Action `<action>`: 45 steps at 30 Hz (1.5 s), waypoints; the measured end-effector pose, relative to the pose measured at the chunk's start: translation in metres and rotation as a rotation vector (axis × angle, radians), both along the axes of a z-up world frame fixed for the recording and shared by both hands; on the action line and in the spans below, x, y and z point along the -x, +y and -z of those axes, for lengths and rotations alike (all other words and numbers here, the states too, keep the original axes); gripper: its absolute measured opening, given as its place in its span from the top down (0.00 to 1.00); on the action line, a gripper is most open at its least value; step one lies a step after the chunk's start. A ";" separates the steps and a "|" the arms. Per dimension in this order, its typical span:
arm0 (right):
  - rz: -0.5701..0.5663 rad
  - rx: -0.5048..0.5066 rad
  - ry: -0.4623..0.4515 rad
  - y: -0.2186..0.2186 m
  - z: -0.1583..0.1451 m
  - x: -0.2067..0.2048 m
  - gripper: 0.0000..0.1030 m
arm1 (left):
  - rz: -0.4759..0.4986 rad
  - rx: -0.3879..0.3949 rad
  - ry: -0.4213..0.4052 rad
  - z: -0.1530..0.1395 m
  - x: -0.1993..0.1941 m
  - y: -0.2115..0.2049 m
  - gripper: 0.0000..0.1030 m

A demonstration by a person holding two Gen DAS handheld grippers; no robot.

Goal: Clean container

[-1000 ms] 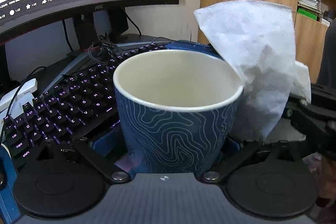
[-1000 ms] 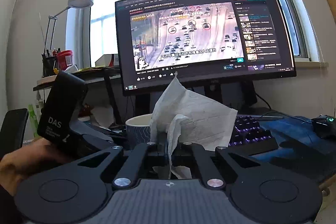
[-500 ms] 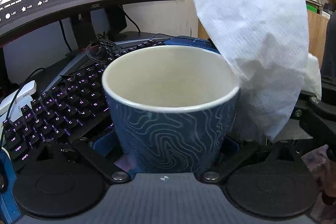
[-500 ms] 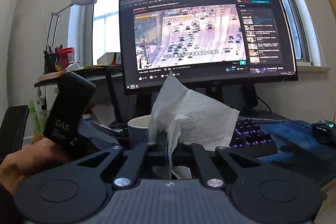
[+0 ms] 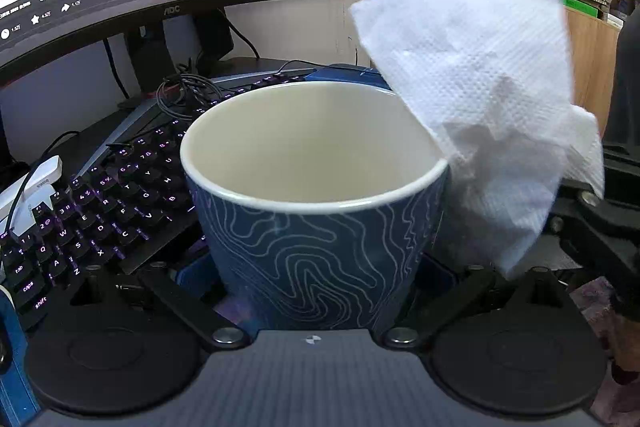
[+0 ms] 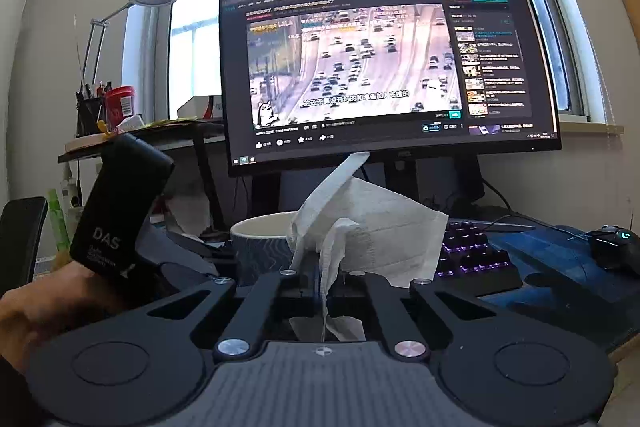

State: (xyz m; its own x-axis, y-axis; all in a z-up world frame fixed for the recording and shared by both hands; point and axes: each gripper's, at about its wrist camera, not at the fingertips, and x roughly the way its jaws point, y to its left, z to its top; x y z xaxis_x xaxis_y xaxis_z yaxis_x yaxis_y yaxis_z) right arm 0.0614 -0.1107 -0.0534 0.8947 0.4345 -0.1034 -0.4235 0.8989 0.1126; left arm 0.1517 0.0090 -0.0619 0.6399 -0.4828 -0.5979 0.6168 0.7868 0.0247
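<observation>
Right gripper: jaws clenched on a white tissue, which stands up just beside the cup; left gripper: jaws grasping the cup low on its blue wall, mouth open and apparently empty, above the keyboard; tissue overlaps the cup's right rim; step in hand: bringing tissue to cup; next move, by judgement: push tissue inside and wipe the wall.

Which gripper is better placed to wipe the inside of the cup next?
The right gripper, probably. It is shut on the paper towel, which hangs at the rim of the blue cup. The left gripper is occupied holding that cup.
</observation>
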 end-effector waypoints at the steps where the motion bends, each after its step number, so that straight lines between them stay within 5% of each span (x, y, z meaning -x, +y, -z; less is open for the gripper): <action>1: 0.000 0.001 0.001 0.000 0.000 0.000 0.96 | 0.000 0.001 0.001 0.000 0.000 0.000 0.00; 45: 0.024 0.037 0.003 0.005 0.003 -0.002 0.96 | 0.005 -0.023 -0.006 -0.002 -0.003 0.001 0.00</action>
State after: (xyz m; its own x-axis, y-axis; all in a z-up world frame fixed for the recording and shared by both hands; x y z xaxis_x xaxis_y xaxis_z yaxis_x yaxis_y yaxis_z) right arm 0.0638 -0.1060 -0.0566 0.9046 0.4084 -0.1219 -0.4011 0.9125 0.0804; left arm 0.1551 0.0102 -0.0602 0.6411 -0.4720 -0.6052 0.6203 0.7830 0.0464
